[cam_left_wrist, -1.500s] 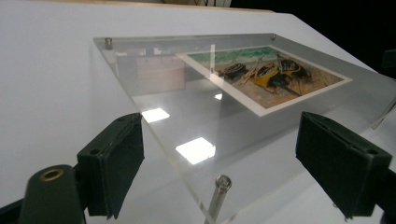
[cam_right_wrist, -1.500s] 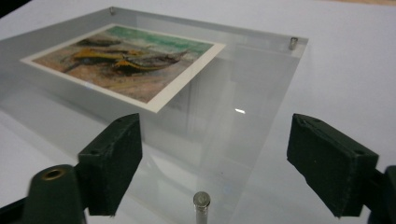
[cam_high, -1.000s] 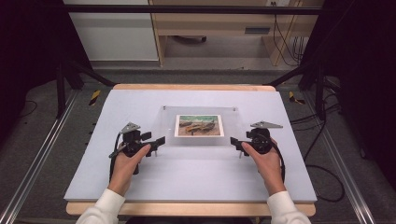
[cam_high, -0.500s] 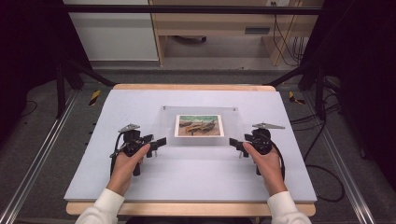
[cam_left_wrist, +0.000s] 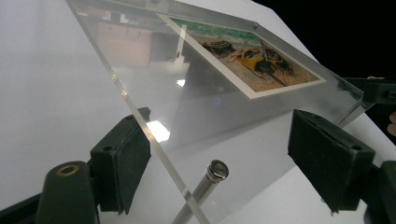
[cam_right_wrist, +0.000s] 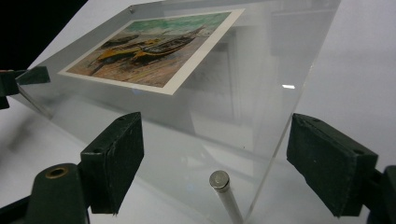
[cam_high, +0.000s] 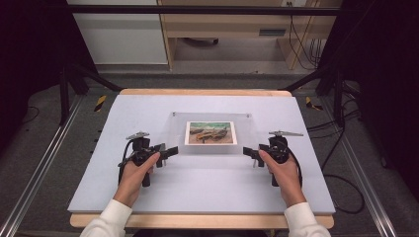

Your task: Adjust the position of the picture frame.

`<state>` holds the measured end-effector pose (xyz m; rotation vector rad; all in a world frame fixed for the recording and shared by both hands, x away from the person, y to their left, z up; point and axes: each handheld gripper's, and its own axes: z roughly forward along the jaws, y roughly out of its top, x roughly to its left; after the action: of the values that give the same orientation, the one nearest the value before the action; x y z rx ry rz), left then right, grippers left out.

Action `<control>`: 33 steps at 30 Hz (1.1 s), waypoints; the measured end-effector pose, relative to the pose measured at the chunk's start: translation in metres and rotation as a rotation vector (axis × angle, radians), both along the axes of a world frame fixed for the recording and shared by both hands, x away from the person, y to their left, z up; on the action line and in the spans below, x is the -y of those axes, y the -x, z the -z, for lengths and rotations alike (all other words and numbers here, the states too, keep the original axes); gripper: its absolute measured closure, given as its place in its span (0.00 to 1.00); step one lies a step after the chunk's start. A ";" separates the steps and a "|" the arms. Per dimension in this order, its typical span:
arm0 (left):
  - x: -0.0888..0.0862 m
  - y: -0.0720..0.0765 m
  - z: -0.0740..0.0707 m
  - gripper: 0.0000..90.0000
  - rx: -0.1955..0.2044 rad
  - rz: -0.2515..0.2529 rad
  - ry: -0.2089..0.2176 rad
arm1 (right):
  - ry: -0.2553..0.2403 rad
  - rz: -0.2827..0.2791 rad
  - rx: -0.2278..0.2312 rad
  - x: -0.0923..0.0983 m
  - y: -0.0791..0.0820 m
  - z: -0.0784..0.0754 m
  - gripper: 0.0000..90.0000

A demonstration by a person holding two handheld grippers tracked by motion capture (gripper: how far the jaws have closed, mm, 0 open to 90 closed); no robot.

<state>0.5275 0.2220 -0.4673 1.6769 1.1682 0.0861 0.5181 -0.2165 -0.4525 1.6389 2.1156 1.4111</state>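
Your clear acrylic frame [cam_high: 212, 133] w/ the boat picture [cam_high: 210, 133] lies mid-table on the white mat [cam_high: 197, 187], long axis running left-right, picture top toward the far edge. Left gripper [cam_high: 168, 152] sits at its near-left corner, right gripper [cam_high: 249, 153] at near-right; both stand open, a frame corner between the pads, no squeeze. Vs 1 s ago: no visible shift of frame or hands.

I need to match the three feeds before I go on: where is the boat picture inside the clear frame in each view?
High view: boat picture at table centre, between both hand-held grippers.
Left gripper view: boat picture, upper right.
Right gripper view: boat picture, upper left.
Shared landmark: the clear acrylic frame around it.
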 end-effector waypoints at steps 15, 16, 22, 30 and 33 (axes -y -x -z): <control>-0.002 0.000 -0.001 0.25 0.005 0.006 -0.012 | -0.042 -0.006 -0.019 -0.002 0.000 0.004 0.23; -0.002 0.000 -0.001 0.25 0.003 0.007 -0.014 | -0.039 -0.009 -0.014 -0.002 0.000 0.004 0.23; -0.002 0.003 -0.002 0.27 0.013 0.000 -0.022 | -0.030 -0.020 -0.001 -0.001 0.002 0.004 0.23; -0.001 0.017 -0.007 0.33 0.062 0.001 -0.063 | 0.032 -0.033 0.059 -0.002 0.016 -0.002 0.27; -0.003 0.023 -0.009 0.37 0.077 -0.001 -0.078 | 0.057 -0.032 0.079 -0.003 0.024 -0.004 0.31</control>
<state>0.5043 0.2250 -0.4584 1.7262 1.1201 0.1971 0.4944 -0.2137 -0.4488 1.5097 2.1271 1.3875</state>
